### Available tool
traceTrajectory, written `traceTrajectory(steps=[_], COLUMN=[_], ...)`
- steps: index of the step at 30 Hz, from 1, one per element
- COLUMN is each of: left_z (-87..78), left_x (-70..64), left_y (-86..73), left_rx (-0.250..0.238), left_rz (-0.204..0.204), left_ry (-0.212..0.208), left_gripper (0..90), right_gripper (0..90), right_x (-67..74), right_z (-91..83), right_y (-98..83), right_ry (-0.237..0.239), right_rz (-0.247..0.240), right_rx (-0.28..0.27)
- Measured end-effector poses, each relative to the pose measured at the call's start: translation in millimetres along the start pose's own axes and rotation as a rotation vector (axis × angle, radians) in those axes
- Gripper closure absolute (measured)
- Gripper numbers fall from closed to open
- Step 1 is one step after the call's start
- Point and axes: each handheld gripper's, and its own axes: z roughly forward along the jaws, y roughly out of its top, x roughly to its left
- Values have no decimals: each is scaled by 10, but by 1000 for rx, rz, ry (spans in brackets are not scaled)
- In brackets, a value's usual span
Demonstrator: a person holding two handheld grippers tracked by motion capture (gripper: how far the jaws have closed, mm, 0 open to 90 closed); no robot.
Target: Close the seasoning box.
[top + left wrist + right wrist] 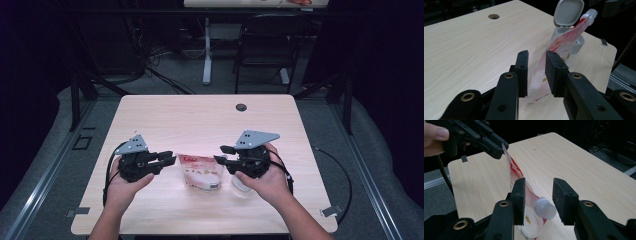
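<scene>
High view down on the table (165,115), gripper views low and close, all sharing the pouch (201,171).

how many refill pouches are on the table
1: the red and white pouch lies near the front edge of the table, between the two grippers. None seems hidden.
</scene>
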Motion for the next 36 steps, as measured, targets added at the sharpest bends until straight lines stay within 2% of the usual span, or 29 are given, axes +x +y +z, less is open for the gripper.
traceTrajectory(steps=[4, 12, 17, 28, 36], left_z=[-32, -148, -205, -252, -274], left_x=[32, 132, 202, 268, 286], left_y=[-9, -42, -66, -97, -102], left_rx=[-9, -39, -32, -44, -48], left_rz=[-6, -37, -49, -70, -74], left_ry=[5, 53, 80, 104, 110], left_gripper=[692, 659, 653, 636, 635], right_gripper=[648, 699, 731, 741, 747], right_x=[33, 79, 102, 221, 294], right_z=[56, 185, 279, 477, 634], right_y=[80, 217, 278, 400, 457], right_ry=[15, 25, 43, 87, 96], right_rz=[-19, -47, -55, -87, -109], right_rx=[4, 28, 50, 86, 115])
